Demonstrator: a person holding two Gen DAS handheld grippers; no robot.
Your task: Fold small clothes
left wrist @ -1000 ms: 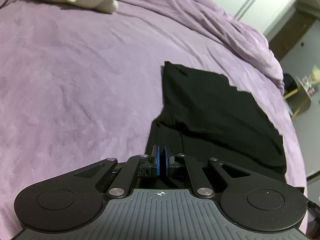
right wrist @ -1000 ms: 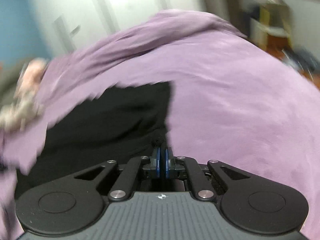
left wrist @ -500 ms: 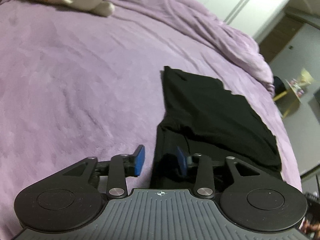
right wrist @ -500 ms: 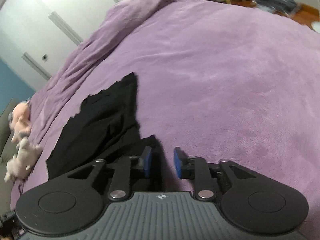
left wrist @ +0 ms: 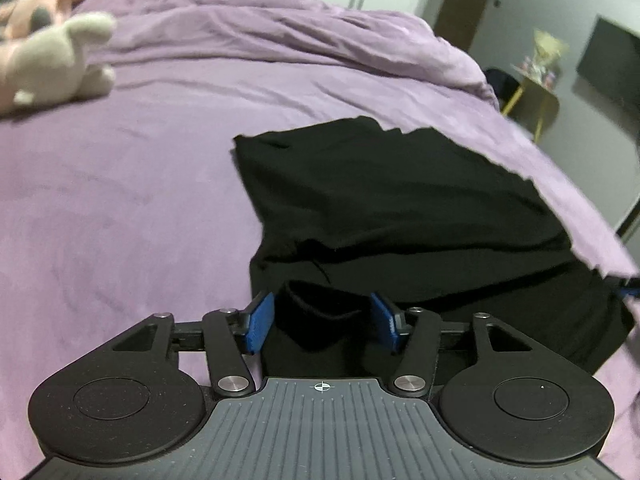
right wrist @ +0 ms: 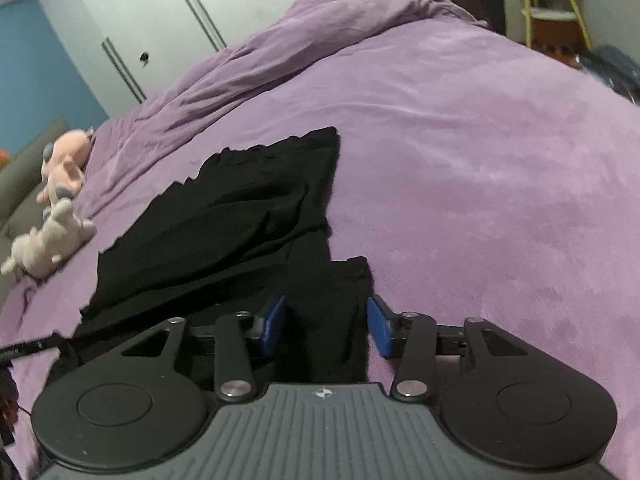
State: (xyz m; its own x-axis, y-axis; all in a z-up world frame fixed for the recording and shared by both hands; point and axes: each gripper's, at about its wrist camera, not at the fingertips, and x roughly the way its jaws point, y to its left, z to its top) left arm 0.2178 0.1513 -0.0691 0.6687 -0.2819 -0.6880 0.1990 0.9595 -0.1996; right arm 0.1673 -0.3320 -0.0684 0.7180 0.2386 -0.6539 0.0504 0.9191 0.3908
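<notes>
A black garment (left wrist: 400, 208) lies partly folded on the purple bedspread (left wrist: 120, 200). It also shows in the right wrist view (right wrist: 240, 220). My left gripper (left wrist: 322, 322) is open over the garment's near left corner, with black cloth between its blue pads. My right gripper (right wrist: 326, 326) is open over the garment's near right corner, with cloth between its pads too. A blue tip of the right gripper shows at the right edge of the left wrist view (left wrist: 630, 290).
Two plush toys (left wrist: 52, 60) lie at the far left of the bed, also in the right wrist view (right wrist: 52, 216). A bunched duvet (left wrist: 300, 28) runs along the far side. A yellow side table (left wrist: 536, 96) and white wardrobe doors (right wrist: 180, 20) stand beyond the bed.
Both grippers were shut on the garment's near corners a second ago. They have opened wide and let the cloth go, which now lies on the bed.
</notes>
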